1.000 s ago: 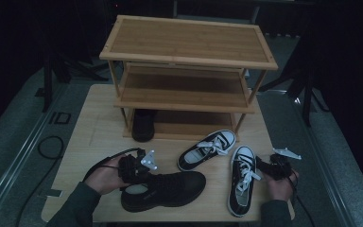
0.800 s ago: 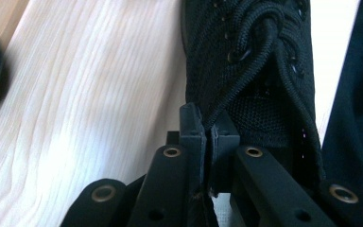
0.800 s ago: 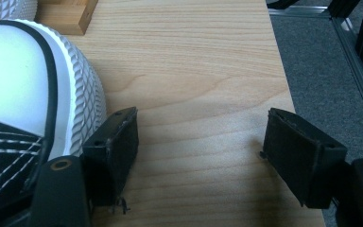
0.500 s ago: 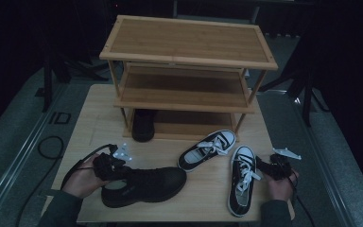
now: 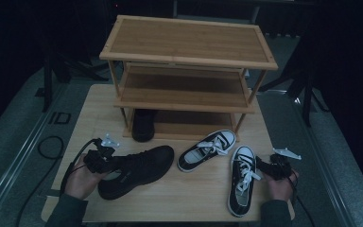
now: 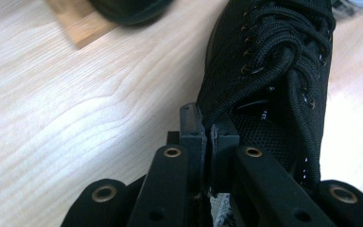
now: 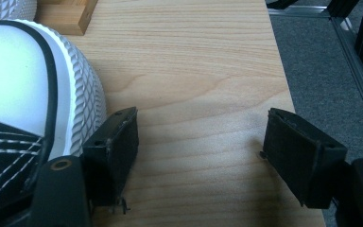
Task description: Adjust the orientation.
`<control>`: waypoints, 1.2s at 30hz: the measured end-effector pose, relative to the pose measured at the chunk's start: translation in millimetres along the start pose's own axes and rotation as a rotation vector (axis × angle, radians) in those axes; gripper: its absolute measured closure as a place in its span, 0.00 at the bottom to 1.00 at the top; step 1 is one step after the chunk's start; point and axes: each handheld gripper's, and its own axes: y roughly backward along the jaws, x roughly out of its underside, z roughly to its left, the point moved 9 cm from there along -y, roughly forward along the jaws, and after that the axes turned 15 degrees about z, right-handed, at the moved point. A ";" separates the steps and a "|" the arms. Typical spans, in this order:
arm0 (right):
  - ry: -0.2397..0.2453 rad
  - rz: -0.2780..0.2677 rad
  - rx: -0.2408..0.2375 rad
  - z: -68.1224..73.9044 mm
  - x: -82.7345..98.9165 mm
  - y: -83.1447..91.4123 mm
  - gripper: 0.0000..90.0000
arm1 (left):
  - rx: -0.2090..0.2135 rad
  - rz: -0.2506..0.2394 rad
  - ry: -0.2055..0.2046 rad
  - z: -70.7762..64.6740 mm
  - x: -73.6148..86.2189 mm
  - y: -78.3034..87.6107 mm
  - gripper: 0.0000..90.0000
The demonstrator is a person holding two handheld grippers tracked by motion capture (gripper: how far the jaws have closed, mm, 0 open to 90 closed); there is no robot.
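High view: the black shoe point(image 5: 137, 170) is held at its collar by the left tool point(image 5: 105, 161) on the surface point(image 5: 189, 203), near the rack point(image 5: 184, 85). Left gripper view: jaws are clamped on the collar edge point(image 6: 220, 124); the grip should be kept firm. Right gripper view: the right tool point(image 7: 201, 151) is spread apart beside a sneaker point(image 7: 28, 94).

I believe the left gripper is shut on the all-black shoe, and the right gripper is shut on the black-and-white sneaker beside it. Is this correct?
Only partly. The right gripper is open: in the right gripper view its fingers stand wide apart over bare table, beside the black-and-white sneaker. The left gripper is indeed shut on the all-black shoe.
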 end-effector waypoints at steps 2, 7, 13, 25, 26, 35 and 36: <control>0.000 0.000 0.000 0.0 0.0 0.0 0.30 | -0.017 -0.002 0.046 -2.5 0.4 -0.3 0.97; -0.001 -0.001 0.001 0.0 -0.2 -0.2 0.30 | -0.013 0.017 0.086 -14.8 4.8 0.6 0.96; -0.007 0.000 0.005 0.5 -1.6 -1.0 0.30 | 0.012 0.046 0.057 -23.4 12.4 3.2 0.96; -0.006 0.000 0.004 0.5 -1.6 -1.1 0.30 | -0.015 0.088 -0.228 -20.4 -10.7 -7.1 0.89; -0.006 0.000 0.004 0.5 -1.6 -1.0 0.30 | -0.009 0.088 -0.247 -20.7 -13.2 -9.0 0.87; -0.007 0.000 0.004 0.5 -1.6 -1.0 0.30 | 0.069 0.057 -0.193 -15.9 -20.2 -13.4 0.97; -0.007 0.000 0.004 0.5 -1.6 -1.0 0.30 | 0.071 0.039 -0.185 -15.3 -21.5 -12.2 0.97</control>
